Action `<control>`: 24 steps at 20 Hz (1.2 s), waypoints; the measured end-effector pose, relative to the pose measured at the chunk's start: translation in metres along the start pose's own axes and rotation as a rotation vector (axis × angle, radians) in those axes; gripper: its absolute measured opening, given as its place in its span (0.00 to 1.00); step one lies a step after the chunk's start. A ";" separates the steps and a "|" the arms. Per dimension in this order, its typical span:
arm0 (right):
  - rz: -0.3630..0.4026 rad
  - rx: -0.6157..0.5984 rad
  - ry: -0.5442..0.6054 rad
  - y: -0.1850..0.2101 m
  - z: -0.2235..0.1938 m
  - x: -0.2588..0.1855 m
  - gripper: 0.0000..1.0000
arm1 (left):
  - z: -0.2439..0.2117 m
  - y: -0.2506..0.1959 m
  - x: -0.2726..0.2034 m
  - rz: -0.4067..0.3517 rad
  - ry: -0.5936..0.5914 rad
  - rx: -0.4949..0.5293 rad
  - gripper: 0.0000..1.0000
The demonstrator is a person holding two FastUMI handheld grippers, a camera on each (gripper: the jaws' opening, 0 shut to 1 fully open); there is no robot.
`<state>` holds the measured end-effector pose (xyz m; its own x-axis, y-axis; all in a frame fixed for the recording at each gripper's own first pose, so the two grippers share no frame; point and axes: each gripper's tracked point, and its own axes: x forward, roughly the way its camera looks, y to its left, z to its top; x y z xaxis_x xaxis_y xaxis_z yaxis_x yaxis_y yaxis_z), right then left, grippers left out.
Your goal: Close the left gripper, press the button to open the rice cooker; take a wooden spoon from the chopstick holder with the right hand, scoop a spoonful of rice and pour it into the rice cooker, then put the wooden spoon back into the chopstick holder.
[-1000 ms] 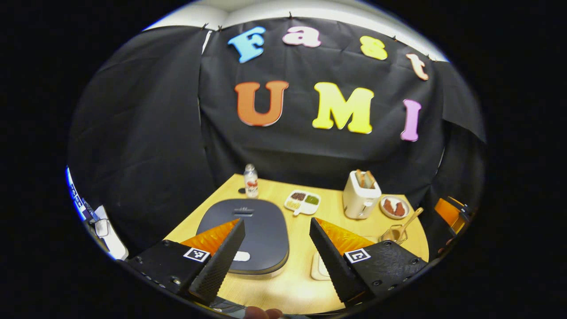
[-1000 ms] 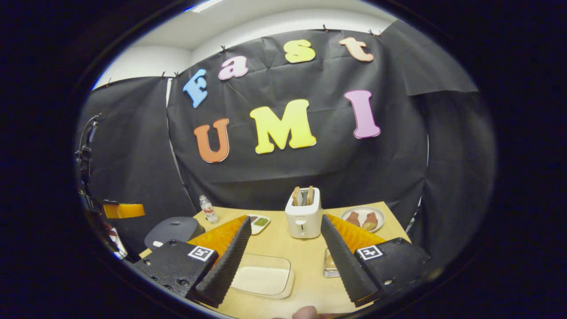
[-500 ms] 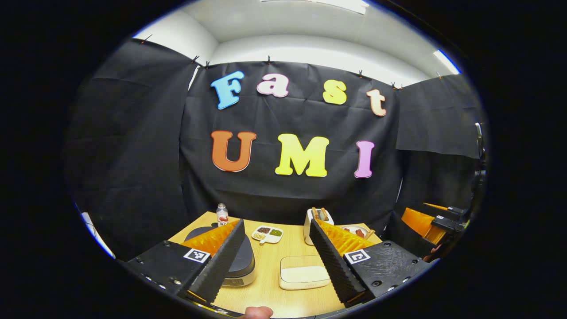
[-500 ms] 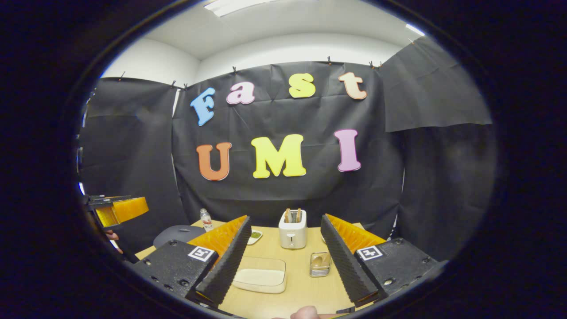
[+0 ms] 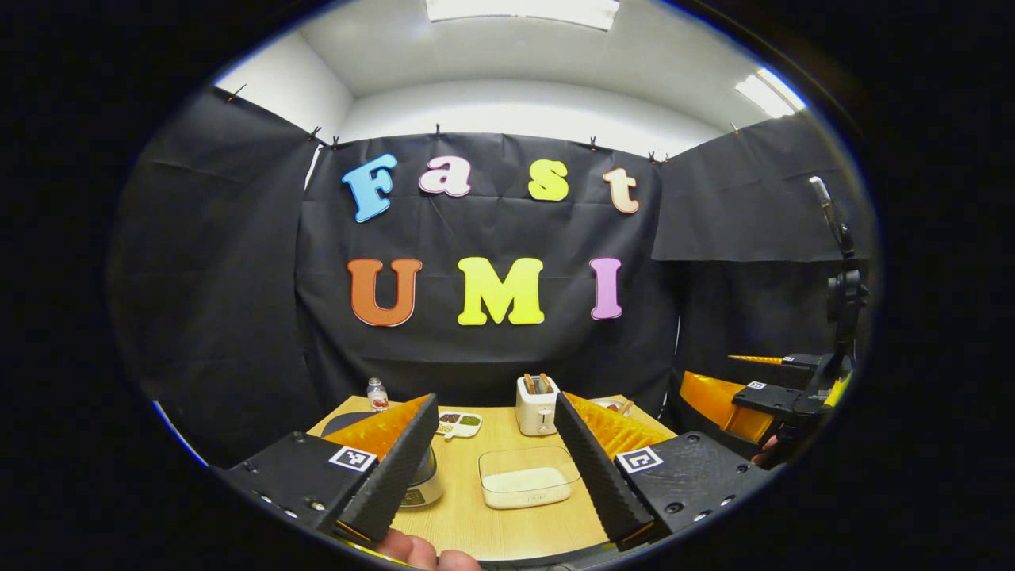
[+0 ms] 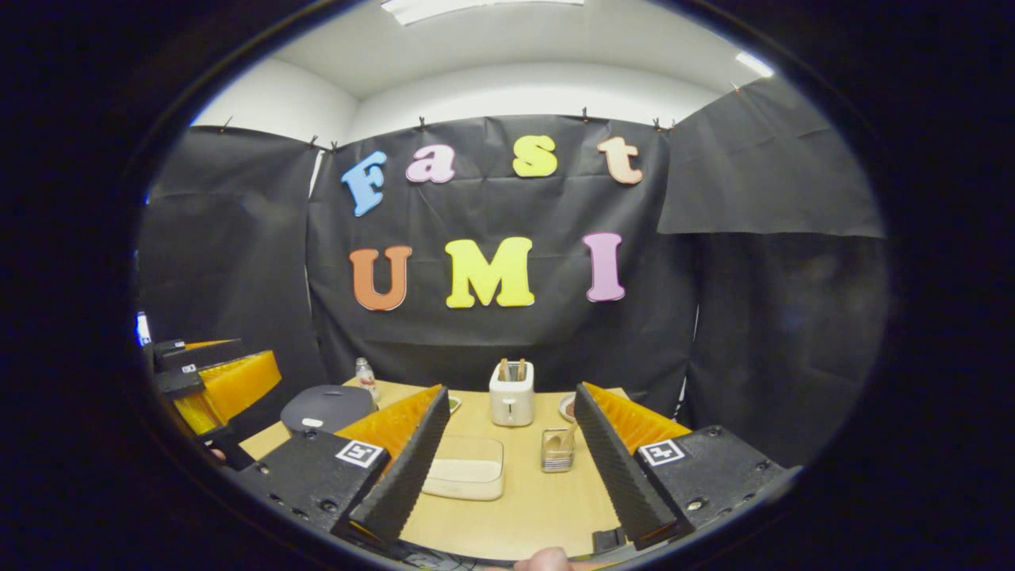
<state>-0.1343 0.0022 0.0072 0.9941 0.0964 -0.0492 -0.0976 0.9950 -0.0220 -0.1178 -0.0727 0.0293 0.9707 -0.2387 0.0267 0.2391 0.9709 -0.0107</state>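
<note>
- Left claw (image 5: 496, 476) spread wide, holding nothing, above the surface's (image 5: 476, 523) near edge.
- Right claw (image 6: 507, 476) likewise spread and holding nothing.
- Rice cooker (image 6: 327, 407), lid down, by the left edge.
- Rice tub (image 6: 466, 477) mid-surface; chopstick holder (image 6: 557, 450) just right of it.

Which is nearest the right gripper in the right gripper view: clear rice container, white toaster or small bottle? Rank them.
From the right gripper:
1. Clear rice container, just ahead, towards its left finger.
2. White toaster, mid-table, straight ahead.
3. Small bottle, far back-left corner.
</note>
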 end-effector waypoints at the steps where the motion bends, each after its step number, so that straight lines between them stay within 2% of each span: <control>1: -0.003 -0.006 -0.015 -0.002 0.005 -0.001 0.99 | 0.001 -0.003 -0.002 -0.002 -0.006 0.001 0.95; 12: -0.031 -0.006 -0.017 -0.003 0.000 -0.004 0.99 | 0.001 0.016 -0.004 0.104 -0.019 0.015 0.94; 24: -0.030 -0.016 -0.011 0.002 -0.003 -0.001 0.99 | 0.008 0.024 0.001 0.119 -0.046 0.021 0.95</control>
<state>-0.1359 0.0044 0.0046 0.9971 0.0668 -0.0369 -0.0683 0.9969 -0.0393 -0.1112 -0.0491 0.0371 0.9900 -0.1208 0.0728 0.1208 0.9927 0.0046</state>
